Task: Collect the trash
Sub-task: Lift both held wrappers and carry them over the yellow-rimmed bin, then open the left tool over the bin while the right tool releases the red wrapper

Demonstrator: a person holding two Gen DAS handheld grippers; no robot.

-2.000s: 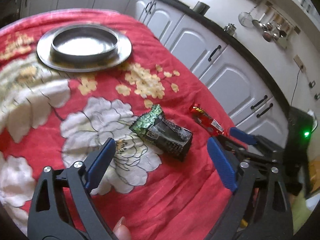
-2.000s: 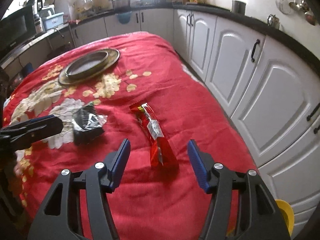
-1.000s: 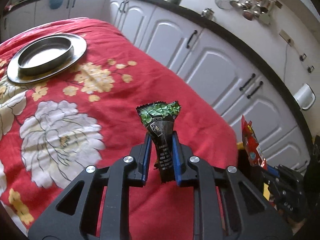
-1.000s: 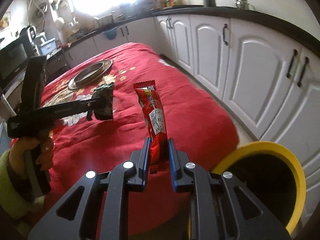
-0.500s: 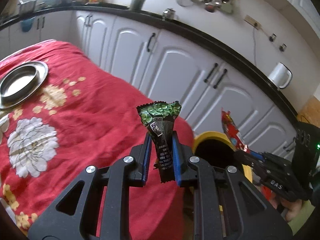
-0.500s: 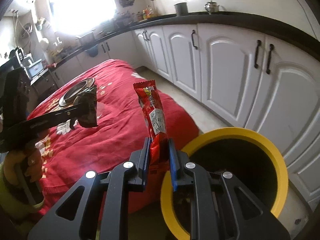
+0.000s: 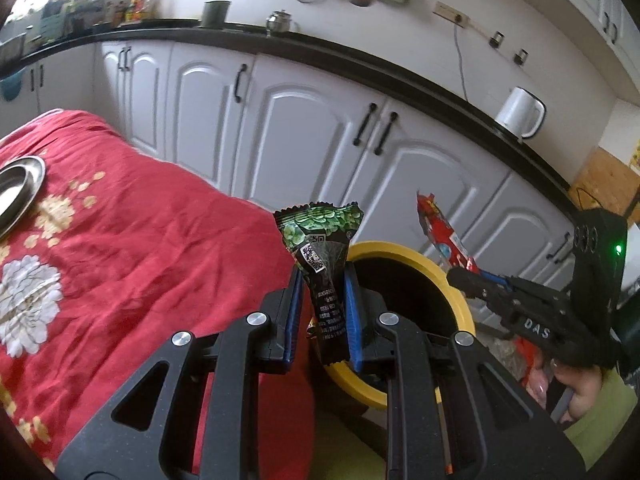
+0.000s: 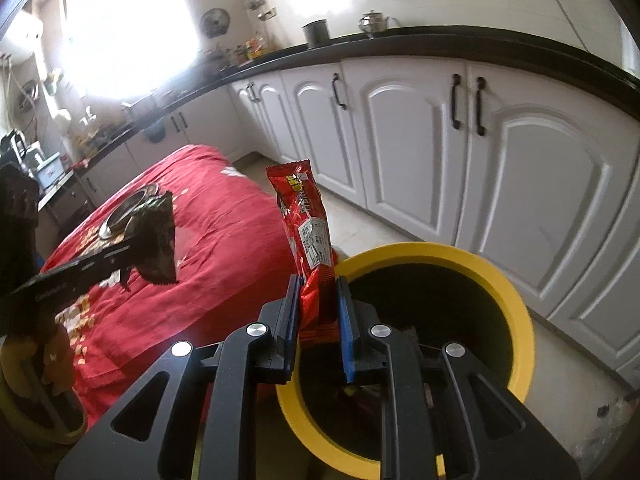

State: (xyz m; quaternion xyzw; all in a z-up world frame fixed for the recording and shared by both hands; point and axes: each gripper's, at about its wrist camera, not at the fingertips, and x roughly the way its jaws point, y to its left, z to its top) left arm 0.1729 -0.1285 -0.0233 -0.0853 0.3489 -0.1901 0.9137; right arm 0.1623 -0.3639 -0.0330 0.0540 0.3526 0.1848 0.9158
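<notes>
Beyond the red-clothed surface (image 7: 140, 248), the yellow bin (image 8: 516, 304) gapes nearest the right gripper (image 8: 319, 312), jaws clamping the upright red wrapper (image 8: 306, 236); left gripper (image 7: 322, 312) pinches the green wrapper (image 7: 320, 240).

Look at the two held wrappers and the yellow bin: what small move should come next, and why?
Probably open the right gripper: its red wrapper already hangs at the yellow bin opening, so it should drop inside.
</notes>
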